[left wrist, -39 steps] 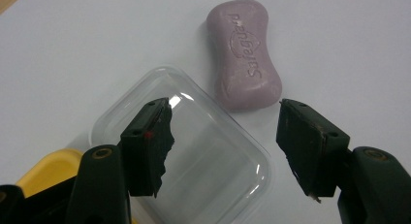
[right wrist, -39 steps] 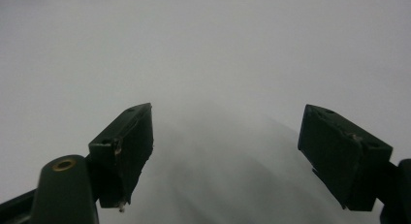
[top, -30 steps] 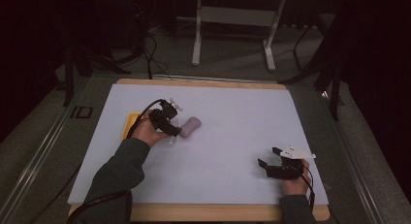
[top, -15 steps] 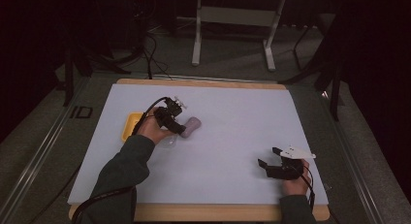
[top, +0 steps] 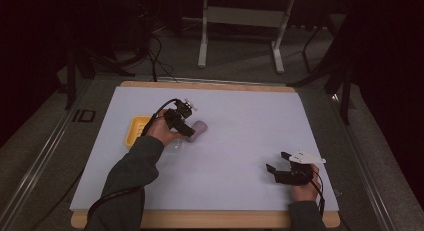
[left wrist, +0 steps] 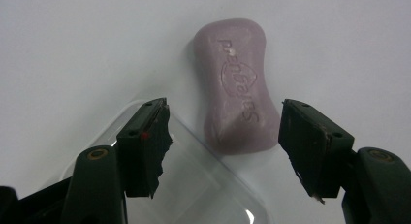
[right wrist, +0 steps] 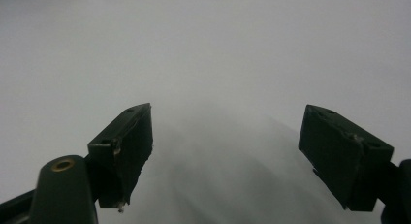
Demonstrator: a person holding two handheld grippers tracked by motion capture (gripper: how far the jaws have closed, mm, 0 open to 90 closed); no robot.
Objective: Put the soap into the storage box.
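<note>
Pale sheeting covers the wooden-edged table, and the surroundings are dark; the bar of soap is taken as the landmark for all positions below.

Left of the soap, a yellow tray is seen lying flat on the sheeting. Between tray and soap, and just nearer the person, a clear plastic lid or dish is noted; in the left gripper view its edge runs under the near end of the soap, though contact cannot be confirmed.

The left gripper is positioned at the soap's near end, jaws spread wide with the bar's end between them and no contact made. The mauve bar lies flat, lettering up.

Well to the right of the soap and nearer the person, the right gripper is held just above bare sheeting, jaws likewise parted and empty.

Risks, as judged: the bar is rounded and probably slick, so a closure near its end could squirt it forward out of the jaws. The left jaw sits over the clear plastic, which could be caught or dragged along. An off-centre closure could turn the bar instead of seizing it.
</note>
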